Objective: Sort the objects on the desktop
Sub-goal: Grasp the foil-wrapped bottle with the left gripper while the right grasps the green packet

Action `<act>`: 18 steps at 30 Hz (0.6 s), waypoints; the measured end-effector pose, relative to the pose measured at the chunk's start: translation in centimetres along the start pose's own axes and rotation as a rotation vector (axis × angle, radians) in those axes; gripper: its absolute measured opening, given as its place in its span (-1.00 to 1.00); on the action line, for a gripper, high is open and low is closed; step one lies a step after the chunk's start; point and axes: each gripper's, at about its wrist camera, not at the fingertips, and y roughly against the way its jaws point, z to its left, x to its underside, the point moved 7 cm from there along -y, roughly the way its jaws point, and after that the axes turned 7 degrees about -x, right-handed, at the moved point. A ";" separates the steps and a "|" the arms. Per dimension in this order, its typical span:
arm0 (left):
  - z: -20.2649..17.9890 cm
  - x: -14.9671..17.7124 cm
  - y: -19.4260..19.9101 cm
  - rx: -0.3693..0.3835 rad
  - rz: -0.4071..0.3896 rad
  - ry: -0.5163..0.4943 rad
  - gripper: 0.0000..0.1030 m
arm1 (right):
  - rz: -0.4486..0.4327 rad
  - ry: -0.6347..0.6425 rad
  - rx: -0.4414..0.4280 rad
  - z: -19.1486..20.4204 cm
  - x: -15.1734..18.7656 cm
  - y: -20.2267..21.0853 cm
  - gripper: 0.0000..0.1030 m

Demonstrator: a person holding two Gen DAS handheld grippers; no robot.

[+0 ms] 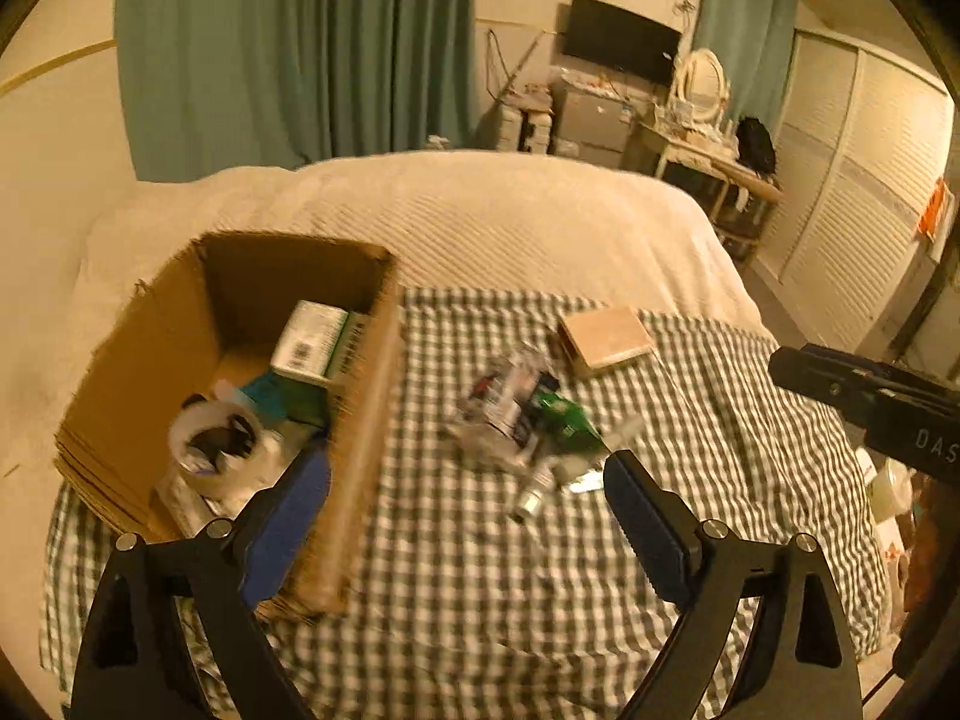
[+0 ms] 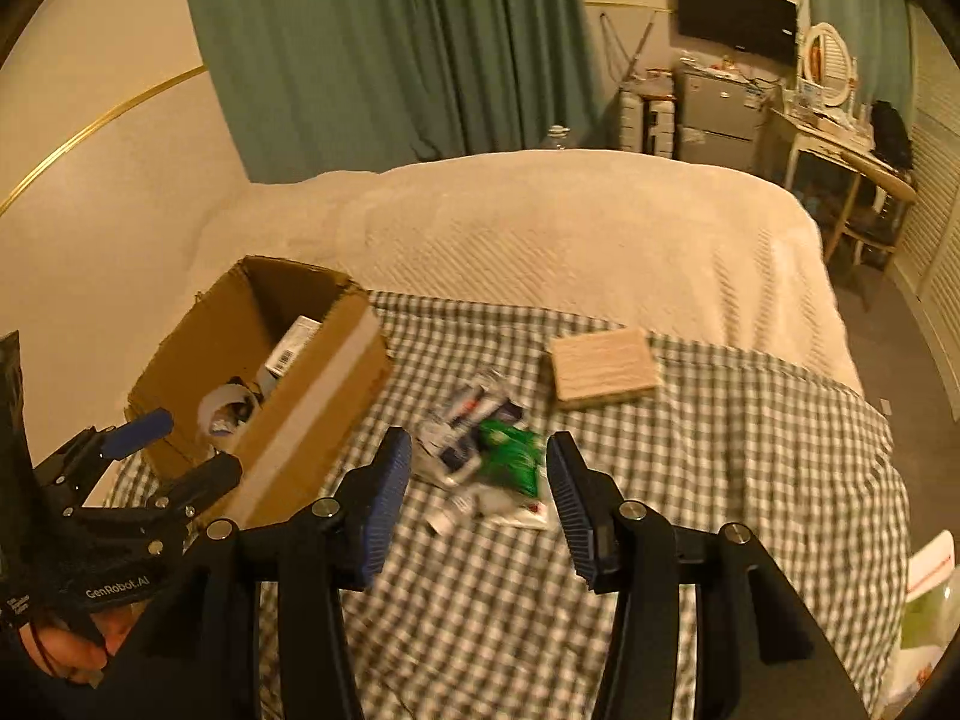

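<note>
An open cardboard box (image 1: pixel 360 420) (image 2: pixel 312 414) sits at the left on a checked cloth (image 1: pixel 480 570) (image 2: pixel 750 480). Inside lie a white-green carton (image 1: pixel 312 339), a tape roll (image 1: pixel 210 438) and other items. A pile of small packets, with a green packet (image 1: pixel 567 426) (image 2: pixel 510 450) and a small tube (image 1: pixel 534 492), lies mid-cloth. A tan flat box (image 1: pixel 606 339) (image 2: pixel 603 369) lies behind it. My left gripper (image 1: pixel 465 480) is open and empty, its left finger over the box's near wall. My right gripper (image 2: pixel 479 468) is open and empty, above the pile.
The cloth lies on a bed with a cream blanket (image 1: pixel 480 222). Green curtains (image 1: pixel 288 48) hang behind. A dresser with mirror (image 1: pixel 702 120), a TV (image 1: pixel 618 39) and louvred closet doors (image 1: pixel 858 210) stand at the right. Bags (image 2: pixel 924 600) sit beside the bed's right edge.
</note>
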 end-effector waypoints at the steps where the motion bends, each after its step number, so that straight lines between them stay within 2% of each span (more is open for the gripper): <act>1: -0.4 0.3 -0.2 -0.003 0.007 -0.005 0.84 | 0.000 -0.004 0.005 -0.5 0.4 0.4 -0.09; 5: -1.7 1.6 -1.9 -0.010 0.047 -0.009 0.85 | 0.017 -0.021 0.015 -2.6 2.4 1.0 -0.09; 11: -3.0 3.2 -6.6 -0.042 0.108 -0.019 0.85 | 0.040 -0.008 0.015 -5.3 4.4 -0.4 0.01; 18: -4.8 1.9 -13.0 -0.072 0.110 -0.107 0.85 | 0.086 -0.045 -0.028 -7.5 4.9 -4.6 0.01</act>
